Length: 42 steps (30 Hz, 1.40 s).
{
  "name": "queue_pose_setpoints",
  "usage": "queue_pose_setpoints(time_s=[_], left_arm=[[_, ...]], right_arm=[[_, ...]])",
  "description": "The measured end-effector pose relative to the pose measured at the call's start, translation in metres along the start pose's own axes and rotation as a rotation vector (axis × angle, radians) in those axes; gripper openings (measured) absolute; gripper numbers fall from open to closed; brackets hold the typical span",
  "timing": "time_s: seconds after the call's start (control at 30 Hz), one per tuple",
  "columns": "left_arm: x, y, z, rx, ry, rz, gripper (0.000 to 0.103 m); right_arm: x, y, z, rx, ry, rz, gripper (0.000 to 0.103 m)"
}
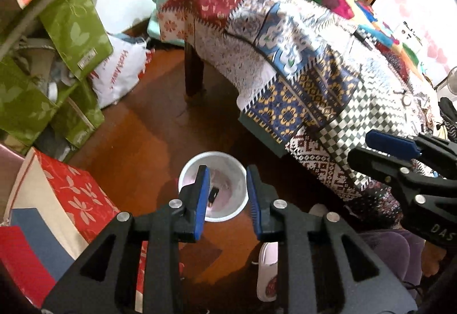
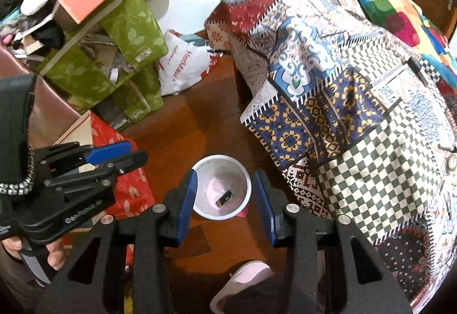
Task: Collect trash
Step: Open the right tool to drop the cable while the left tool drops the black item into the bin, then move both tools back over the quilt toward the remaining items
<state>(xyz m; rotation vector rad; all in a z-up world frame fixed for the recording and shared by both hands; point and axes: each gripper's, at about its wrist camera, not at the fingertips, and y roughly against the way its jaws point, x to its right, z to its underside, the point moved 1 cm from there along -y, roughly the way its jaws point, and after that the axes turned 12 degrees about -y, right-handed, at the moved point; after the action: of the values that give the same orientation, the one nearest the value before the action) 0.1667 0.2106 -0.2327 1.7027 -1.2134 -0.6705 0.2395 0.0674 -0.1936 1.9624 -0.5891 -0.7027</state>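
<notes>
A white trash bin (image 1: 225, 194) with a pale pink liner stands on the brown wooden floor; it also shows in the right wrist view (image 2: 221, 191). A small dark piece of trash (image 2: 223, 199) lies inside it, also visible in the left wrist view (image 1: 213, 195). My left gripper (image 1: 227, 202) is open and empty, held above the bin. My right gripper (image 2: 227, 208) is open and empty, also above the bin. Each gripper shows at the edge of the other's view: the right one (image 1: 400, 154) and the left one (image 2: 114, 155).
A bed under a patchwork cloth (image 2: 342, 102) fills the right side. Green boxes (image 2: 125, 57), a red leaf-print box (image 1: 71, 194) and a white plastic bag (image 2: 182, 65) pile up on the left. A pink slipper (image 2: 242, 282) lies on the floor near me.
</notes>
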Motion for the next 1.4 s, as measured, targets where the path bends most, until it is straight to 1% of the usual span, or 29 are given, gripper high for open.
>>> queue_pose_setpoints(time_s=[0.07, 0.17, 0.23, 0.27, 0.3, 0.33, 0.4, 0.47, 0.53, 0.6, 0.73, 0.83, 0.93, 1.07, 1.23, 1.4], left_arm=[[0.004, 0.016, 0.0, 0.03, -0.008, -0.016, 0.027], [0.011, 0.041, -0.001, 0.08, -0.013, -0.025, 0.033], [0.015, 0.057, -0.001, 0.115, -0.012, -0.029, 0.044], [0.018, 0.064, -0.001, 0.131, -0.013, -0.034, 0.048], [0.021, 0.073, -0.001, 0.147, -0.014, -0.04, 0.055], [0.024, 0.079, -0.001, 0.159, -0.014, -0.043, 0.057], [0.031, 0.093, -0.001, 0.19, -0.014, -0.04, 0.058], [0.037, 0.105, -0.001, 0.208, -0.012, -0.042, 0.061], [0.047, 0.117, 0.0, 0.238, -0.02, -0.044, 0.063], [0.056, 0.127, 0.0, 0.262, -0.028, -0.04, 0.063], [0.078, 0.145, -0.004, 0.307, -0.056, -0.016, 0.064], [0.1, 0.157, -0.012, 0.343, -0.1, -0.01, 0.064], [0.126, 0.166, -0.023, 0.377, -0.144, 0.014, 0.066], [0.168, 0.169, -0.04, 0.412, -0.209, 0.066, 0.068], [0.219, 0.158, -0.063, 0.411, -0.282, 0.126, 0.068], [0.272, 0.137, -0.088, 0.388, -0.355, 0.188, 0.068]], right_arm=[[-0.001, 0.012, 0.002, 0.024, -0.001, -0.005, 0.037], [0.0, 0.036, 0.006, 0.072, -0.002, -0.006, 0.038], [0.001, 0.05, 0.009, 0.101, -0.003, -0.007, 0.038], [0.002, 0.058, 0.01, 0.117, -0.004, -0.009, 0.038], [0.003, 0.066, 0.012, 0.133, -0.004, -0.011, 0.038], [0.005, 0.077, 0.014, 0.156, -0.006, -0.013, 0.038], [0.009, 0.094, 0.018, 0.196, -0.012, -0.007, 0.038], [0.012, 0.109, 0.021, 0.23, -0.017, 0.002, 0.042], [0.017, 0.128, 0.027, 0.283, -0.026, 0.017, 0.056], [0.023, 0.143, 0.031, 0.327, -0.034, 0.024, 0.06], [0.04, 0.174, 0.039, 0.403, -0.065, 0.046, 0.06], [0.054, 0.193, 0.044, 0.447, -0.093, 0.062, 0.061], [0.072, 0.212, 0.048, 0.489, -0.125, 0.092, 0.061], [0.102, 0.233, 0.054, 0.537, -0.174, 0.145, 0.061], [0.141, 0.25, 0.063, 0.565, -0.239, 0.212, 0.061], [0.187, 0.263, 0.072, 0.576, -0.309, 0.282, 0.061]])
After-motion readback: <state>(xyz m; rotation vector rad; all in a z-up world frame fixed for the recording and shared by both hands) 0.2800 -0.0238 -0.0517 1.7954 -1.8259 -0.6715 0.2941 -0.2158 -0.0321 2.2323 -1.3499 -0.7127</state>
